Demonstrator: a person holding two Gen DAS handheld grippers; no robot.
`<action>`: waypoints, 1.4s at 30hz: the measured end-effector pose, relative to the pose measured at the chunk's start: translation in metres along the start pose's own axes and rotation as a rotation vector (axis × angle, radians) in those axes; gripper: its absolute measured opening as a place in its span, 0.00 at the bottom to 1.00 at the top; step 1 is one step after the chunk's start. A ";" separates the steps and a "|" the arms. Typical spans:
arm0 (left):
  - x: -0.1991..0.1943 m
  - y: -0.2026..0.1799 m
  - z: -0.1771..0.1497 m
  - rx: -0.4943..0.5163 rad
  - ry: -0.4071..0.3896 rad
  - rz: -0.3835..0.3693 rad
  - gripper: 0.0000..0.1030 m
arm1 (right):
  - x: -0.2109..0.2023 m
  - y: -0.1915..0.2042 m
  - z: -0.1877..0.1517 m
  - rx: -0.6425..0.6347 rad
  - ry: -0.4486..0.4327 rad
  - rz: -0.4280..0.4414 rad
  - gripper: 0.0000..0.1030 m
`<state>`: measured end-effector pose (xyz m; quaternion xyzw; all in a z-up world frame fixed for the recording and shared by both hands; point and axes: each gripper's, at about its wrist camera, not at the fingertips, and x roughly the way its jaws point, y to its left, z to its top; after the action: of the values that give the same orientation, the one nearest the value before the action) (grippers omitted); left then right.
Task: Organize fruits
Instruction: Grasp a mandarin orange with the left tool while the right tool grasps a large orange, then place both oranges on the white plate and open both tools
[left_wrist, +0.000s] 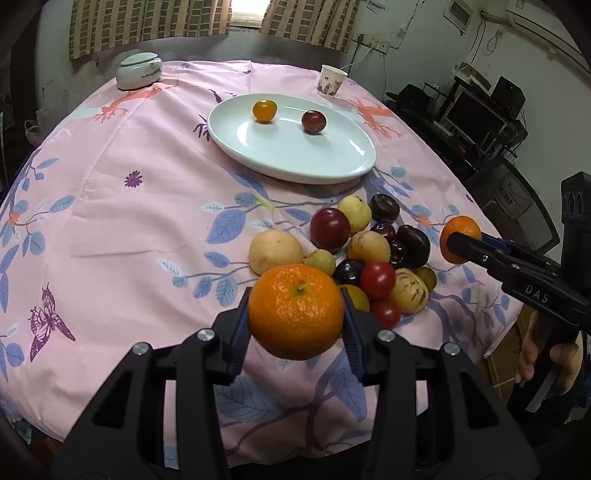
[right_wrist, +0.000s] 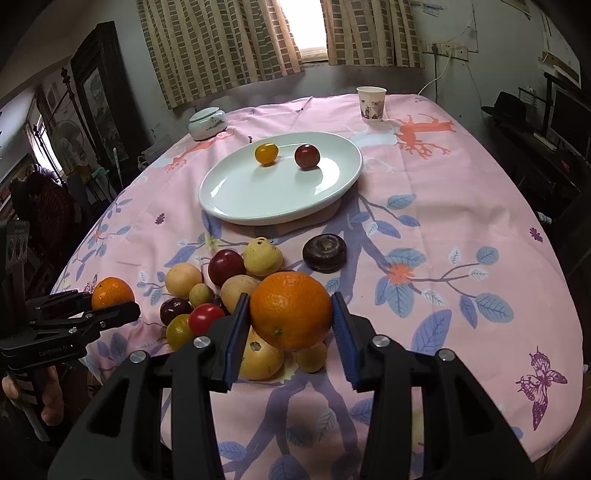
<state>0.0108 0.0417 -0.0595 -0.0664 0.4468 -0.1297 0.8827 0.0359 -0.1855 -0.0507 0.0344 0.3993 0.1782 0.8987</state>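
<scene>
My left gripper (left_wrist: 295, 314) is shut on an orange mandarin (left_wrist: 295, 312), held above the near side of the fruit pile (left_wrist: 354, 251). My right gripper (right_wrist: 290, 314) is shut on a second mandarin (right_wrist: 291, 310) above the same pile (right_wrist: 229, 280). Each gripper shows in the other view, the right one (left_wrist: 456, 243) and the left one (right_wrist: 118, 306), each with its mandarin. A white oval plate (left_wrist: 295, 162) beyond the pile holds a yellow tomato (left_wrist: 264, 110) and a dark red plum (left_wrist: 313, 121); the plate also shows in the right wrist view (right_wrist: 258, 199).
A pink floral cloth (left_wrist: 129, 229) covers the table. A lidded ceramic jar (left_wrist: 139, 71) stands far left, a paper cup (left_wrist: 331, 80) far right. A dark round fruit (right_wrist: 324, 253) lies apart from the pile. Chairs and electronics stand right of the table.
</scene>
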 end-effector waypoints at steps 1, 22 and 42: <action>0.000 0.001 0.003 0.000 -0.001 0.003 0.43 | 0.001 0.000 0.001 -0.002 0.002 0.000 0.43; 0.090 0.027 0.192 0.012 0.029 0.102 0.44 | 0.102 0.034 0.130 -0.242 0.053 0.077 0.43; 0.167 0.050 0.240 -0.026 0.102 0.152 0.66 | 0.210 0.034 0.179 -0.265 0.164 0.018 0.60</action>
<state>0.3072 0.0415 -0.0578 -0.0370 0.4964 -0.0598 0.8652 0.2862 -0.0669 -0.0701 -0.0955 0.4441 0.2394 0.8581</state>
